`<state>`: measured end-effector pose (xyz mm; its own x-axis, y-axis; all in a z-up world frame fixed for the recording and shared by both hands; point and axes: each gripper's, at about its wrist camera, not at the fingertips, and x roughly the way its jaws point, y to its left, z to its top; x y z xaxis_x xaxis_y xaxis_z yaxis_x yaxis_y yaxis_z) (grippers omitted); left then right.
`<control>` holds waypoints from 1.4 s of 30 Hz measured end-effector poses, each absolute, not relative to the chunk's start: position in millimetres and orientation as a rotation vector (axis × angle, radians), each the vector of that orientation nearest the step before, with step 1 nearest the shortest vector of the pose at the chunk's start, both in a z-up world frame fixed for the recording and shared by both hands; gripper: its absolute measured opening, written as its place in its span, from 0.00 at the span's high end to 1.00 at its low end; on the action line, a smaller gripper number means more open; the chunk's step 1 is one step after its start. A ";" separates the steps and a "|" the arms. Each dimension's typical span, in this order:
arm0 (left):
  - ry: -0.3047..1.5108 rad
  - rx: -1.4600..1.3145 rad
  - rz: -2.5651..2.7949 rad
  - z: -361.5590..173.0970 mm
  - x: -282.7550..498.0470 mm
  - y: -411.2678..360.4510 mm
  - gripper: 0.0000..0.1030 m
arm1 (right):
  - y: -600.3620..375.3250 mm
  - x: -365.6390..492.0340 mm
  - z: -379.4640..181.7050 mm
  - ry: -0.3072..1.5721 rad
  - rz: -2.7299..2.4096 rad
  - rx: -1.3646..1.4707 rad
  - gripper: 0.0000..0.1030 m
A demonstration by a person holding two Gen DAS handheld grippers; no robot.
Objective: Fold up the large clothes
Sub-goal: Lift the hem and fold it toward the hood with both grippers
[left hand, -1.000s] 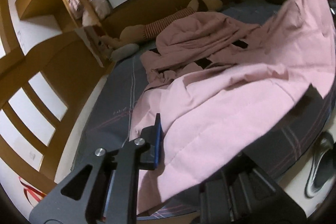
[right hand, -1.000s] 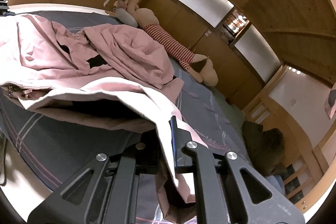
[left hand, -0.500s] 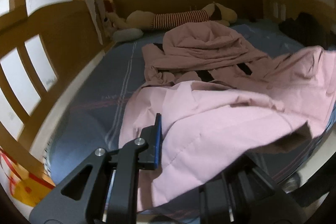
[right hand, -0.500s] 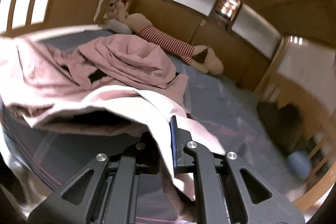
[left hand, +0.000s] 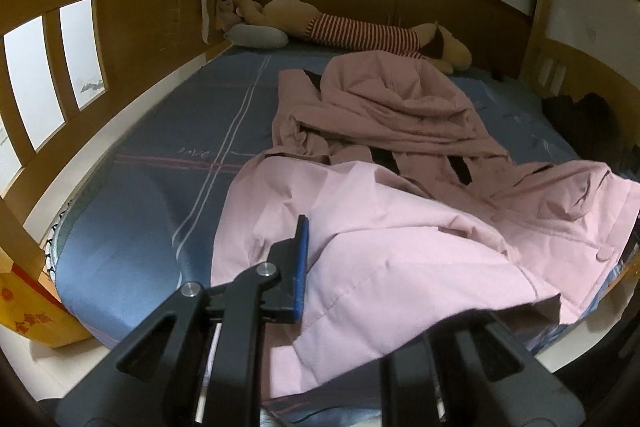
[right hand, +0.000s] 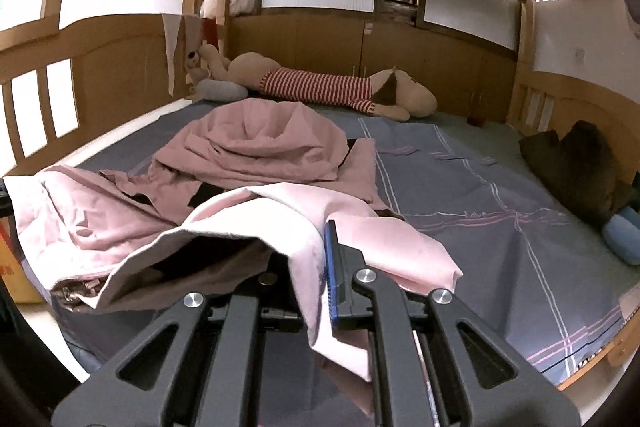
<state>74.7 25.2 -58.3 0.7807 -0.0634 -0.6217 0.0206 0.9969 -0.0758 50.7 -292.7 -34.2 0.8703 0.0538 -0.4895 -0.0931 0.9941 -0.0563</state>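
A large pink coat [left hand: 384,211] lies crumpled across the blue-grey bed, its hood end toward the far wall. It also shows in the right wrist view [right hand: 256,151]. My left gripper [left hand: 320,259] is shut on the coat's near hem; its right finger is hidden under the cloth. My right gripper [right hand: 312,259] is shut on the other end of the same hem, with pale pink cloth pinched between the fingers and hanging down. Both hold the hem lifted at the bed's near edge.
A striped plush dog [right hand: 332,87] and a grey pillow [left hand: 256,37] lie along the far wall. Dark clothes [right hand: 576,163] and a blue cushion [right hand: 622,239] sit at the right. Wooden rails [left hand: 52,67] bound the bed. A yellow box [left hand: 28,303] stands left.
Both grippers have swung round to face straight down the bed, still holding the hem. The pink cloth has spread lower and flatter over the near part of the bed.
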 end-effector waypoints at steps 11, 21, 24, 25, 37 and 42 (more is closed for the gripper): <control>0.638 -0.116 -0.046 -45.2 89.0 27.8 0.88 | -298.2 63.3 -22.3 0.468 0.079 -0.026 0.92; 0.601 -0.099 -0.046 -24.2 110.4 25.7 0.88 | -303.0 88.4 -3.5 0.452 0.102 -0.007 0.92; 0.600 -0.111 -0.054 -15.8 121.2 26.5 0.88 | -306.7 94.3 1.1 0.448 0.112 0.006 0.92; 0.598 -0.109 -0.055 -13.0 125.4 26.7 0.88 | -308.0 95.8 2.1 0.445 0.113 0.009 0.92; 0.563 -0.097 -0.064 26.1 186.5 16.3 0.88 | -319.3 146.7 25.6 0.421 0.127 0.032 0.94; 0.552 -0.096 -0.069 38.6 220.0 12.7 0.88 | -326.0 177.7 33.2 0.409 0.124 0.049 0.94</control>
<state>220.0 12.7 38.6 0.8492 -0.0913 -0.5202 0.0397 0.9932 -0.1095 177.7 -326.0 33.2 0.9101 0.1299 -0.3935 -0.1101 0.9913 0.0725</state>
